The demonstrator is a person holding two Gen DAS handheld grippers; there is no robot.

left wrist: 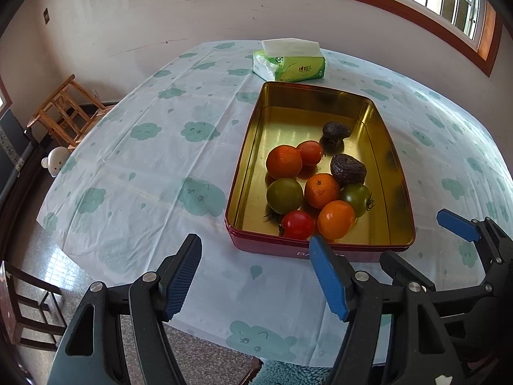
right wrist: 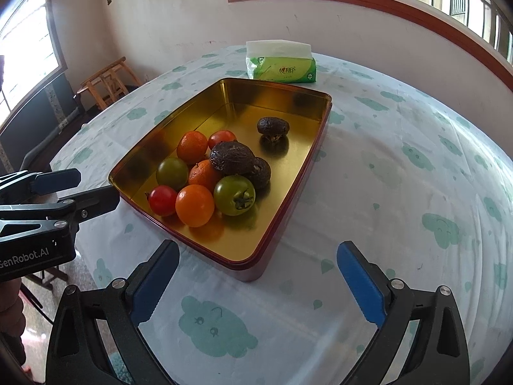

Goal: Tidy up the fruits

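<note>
I am looking down on a round table covered in a pale cloth printed with green cloud faces. Lying directly on it is a rectangular tin tray, gold inside and dark red outside, sitting near the middle. A green tissue pack is resting at the far edge, just beyond the tray's far end, apart from it.

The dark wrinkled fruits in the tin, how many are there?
3. One dark fruit lies alone toward the far end of the tin. Two touch in the pile, behind the green tomato. Others may hide underneath.
</note>
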